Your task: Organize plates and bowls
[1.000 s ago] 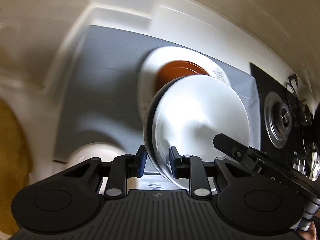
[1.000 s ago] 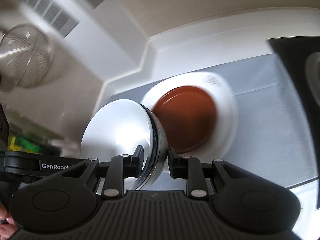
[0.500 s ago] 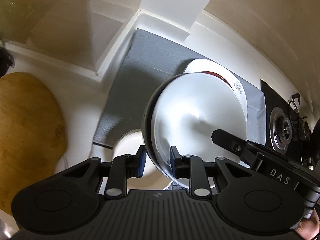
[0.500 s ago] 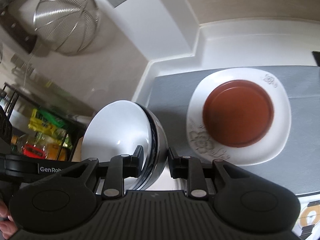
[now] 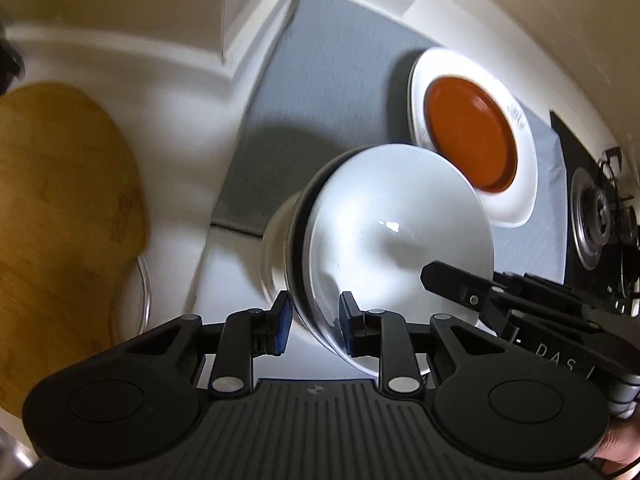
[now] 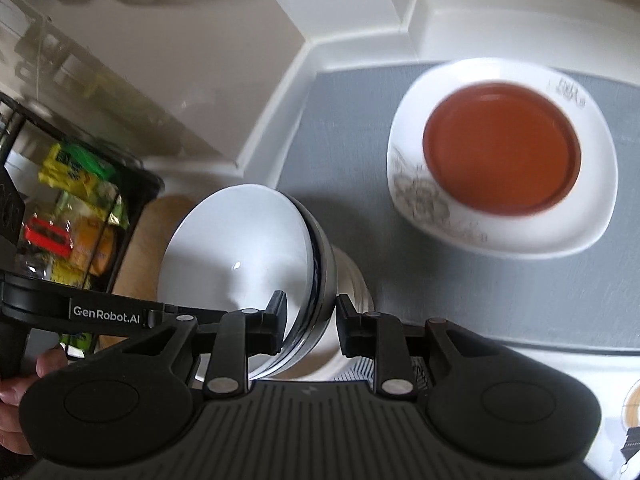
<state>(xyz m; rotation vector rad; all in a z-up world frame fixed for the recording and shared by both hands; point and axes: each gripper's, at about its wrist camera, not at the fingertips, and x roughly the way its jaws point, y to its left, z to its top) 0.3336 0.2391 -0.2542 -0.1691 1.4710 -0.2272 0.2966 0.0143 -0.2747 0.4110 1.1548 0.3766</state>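
A bowl, white inside and dark outside, is held on edge between both grippers. My left gripper straddles its rim with a small gap at the left pad. My right gripper straddles the opposite rim, with a gap at the right pad. Under the bowl stands a second white bowl, also in the right wrist view. A brown plate lies in a white square plate on the grey mat; both show in the right wrist view.
A wooden cutting board lies at the left. A gas stove stands at the right. A black wire basket with snack packets stands left in the right wrist view. White walls form a corner behind the mat.
The held bowl has come down and toward me, off the brown plate and over the white bowl at the mat's near edge. Both grippers' pads look looser on the rim than before.
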